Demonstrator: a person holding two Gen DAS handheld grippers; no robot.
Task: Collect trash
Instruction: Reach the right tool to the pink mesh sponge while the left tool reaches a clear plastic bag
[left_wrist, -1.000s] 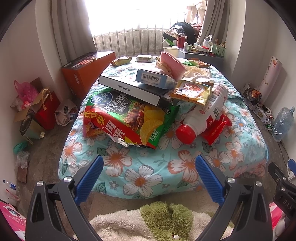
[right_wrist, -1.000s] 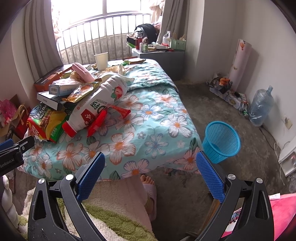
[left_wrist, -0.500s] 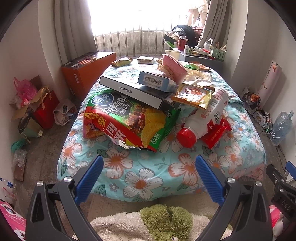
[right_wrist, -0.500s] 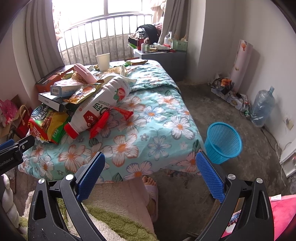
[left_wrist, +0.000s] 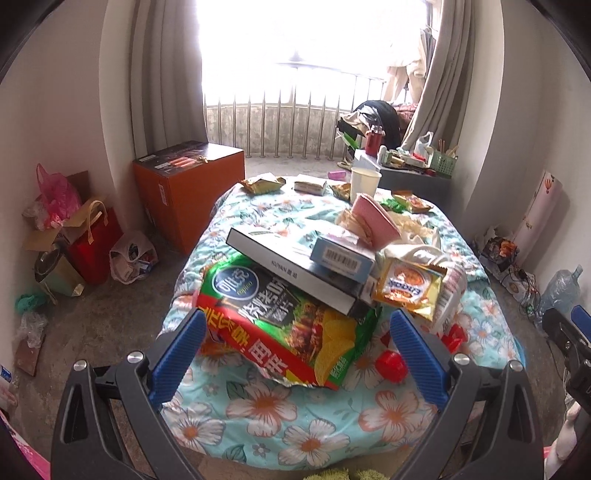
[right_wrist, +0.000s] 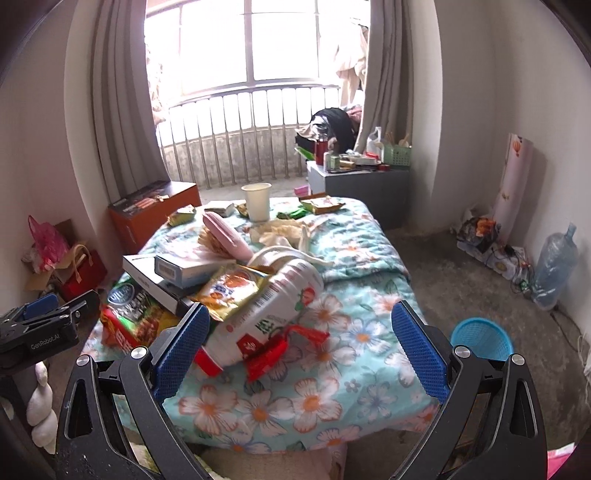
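Trash lies piled on the floral bed (left_wrist: 295, 417). A big green and red chip bag (left_wrist: 280, 328) lies just ahead of my open, empty left gripper (left_wrist: 295, 339). A white bottle with a red cap (right_wrist: 266, 317) and a red wrapper (right_wrist: 280, 347) lie between the fingers of my open, empty right gripper (right_wrist: 299, 339). A yellow snack packet (left_wrist: 410, 288) rests on the bottle. A blue basket (right_wrist: 482, 338) stands on the floor right of the bed.
A dark flat box (left_wrist: 295, 273) and a pale blue carton (left_wrist: 341, 254) sit on the chip bag. A paper cup (right_wrist: 256, 201), a pink item (right_wrist: 225, 236) and small wrappers lie further back. An orange box (left_wrist: 188, 192) and bags (left_wrist: 92, 240) stand left. A water jug (right_wrist: 554, 269) stands right.
Both grippers have moved forward and closer to the bed; the trash pile now looms larger between the fingers. Both stay open and empty.
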